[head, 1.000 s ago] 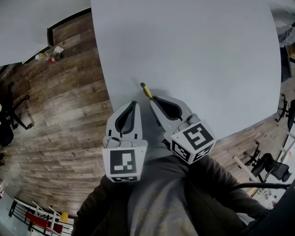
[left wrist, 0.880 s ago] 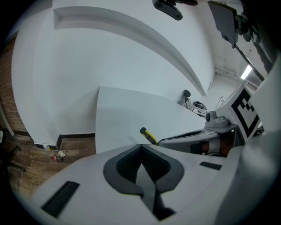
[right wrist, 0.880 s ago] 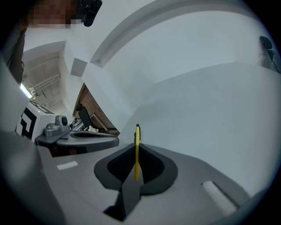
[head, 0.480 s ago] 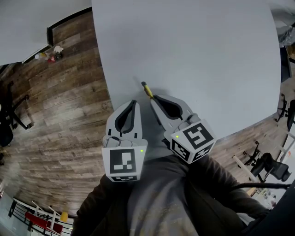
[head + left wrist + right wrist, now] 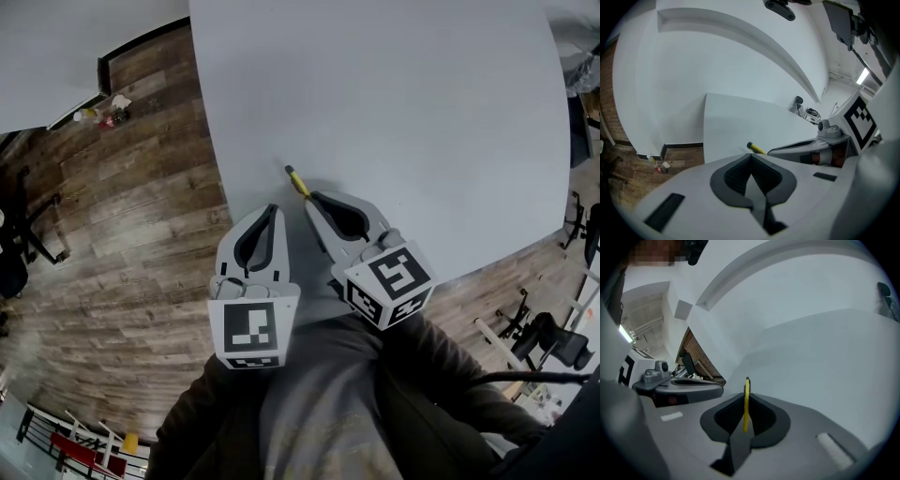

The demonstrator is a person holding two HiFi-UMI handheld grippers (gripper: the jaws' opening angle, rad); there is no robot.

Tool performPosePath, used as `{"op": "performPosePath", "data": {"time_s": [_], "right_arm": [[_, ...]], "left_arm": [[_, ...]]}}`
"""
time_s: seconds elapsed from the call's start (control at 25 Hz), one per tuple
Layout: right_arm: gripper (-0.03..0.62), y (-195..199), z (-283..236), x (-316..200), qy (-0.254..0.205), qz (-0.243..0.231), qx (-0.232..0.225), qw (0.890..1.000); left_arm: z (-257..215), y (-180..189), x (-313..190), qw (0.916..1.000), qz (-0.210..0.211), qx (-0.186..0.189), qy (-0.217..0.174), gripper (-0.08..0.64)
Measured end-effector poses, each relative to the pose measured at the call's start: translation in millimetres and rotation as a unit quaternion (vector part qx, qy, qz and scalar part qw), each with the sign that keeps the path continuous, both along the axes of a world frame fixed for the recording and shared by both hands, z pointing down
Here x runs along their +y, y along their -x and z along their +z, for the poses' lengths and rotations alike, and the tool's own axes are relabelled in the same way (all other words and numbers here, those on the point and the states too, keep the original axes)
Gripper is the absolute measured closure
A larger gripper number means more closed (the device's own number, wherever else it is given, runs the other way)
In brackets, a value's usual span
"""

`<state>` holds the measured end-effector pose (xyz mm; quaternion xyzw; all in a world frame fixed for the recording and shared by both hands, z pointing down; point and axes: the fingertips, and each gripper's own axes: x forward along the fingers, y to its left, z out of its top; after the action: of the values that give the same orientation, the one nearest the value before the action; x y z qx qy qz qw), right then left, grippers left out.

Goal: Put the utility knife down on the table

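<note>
A thin yellow utility knife [image 5: 298,184] with a dark tip sticks out past my right gripper [image 5: 311,200], whose jaws are shut on it just above the near left part of the white table [image 5: 394,103]. In the right gripper view the utility knife [image 5: 746,404] stands edge-on between the dark pads. My left gripper [image 5: 273,210] is shut with nothing in it, just left of the right one at the table's edge. From the left gripper view, the knife's tip [image 5: 754,147] shows beyond my left gripper [image 5: 750,157].
Wood floor [image 5: 122,234] lies left of the table. A small pile of litter [image 5: 103,111] sits by the wall at far left. Chairs and stands [image 5: 544,337] crowd the right edge. The person's dark sleeves fill the bottom of the head view.
</note>
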<state>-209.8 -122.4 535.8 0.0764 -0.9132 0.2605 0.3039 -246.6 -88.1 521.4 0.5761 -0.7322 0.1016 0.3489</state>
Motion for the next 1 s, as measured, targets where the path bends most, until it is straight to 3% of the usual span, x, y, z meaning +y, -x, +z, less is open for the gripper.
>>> {"op": "performPosePath", "data": {"time_s": [0.64,1.0], "right_arm": [[0.555,-13,1,1,0.006,0.017,0.006,1.000],[0.591,-19,-45,13,-0.018,0.001,-0.037,0.999]], "left_arm": [[-9,-8,6,0.9999,0.000,-0.009,-0.009,0.557],[-45,-25,6,0.9986,0.013,-0.038,-0.034,0.557]]}}
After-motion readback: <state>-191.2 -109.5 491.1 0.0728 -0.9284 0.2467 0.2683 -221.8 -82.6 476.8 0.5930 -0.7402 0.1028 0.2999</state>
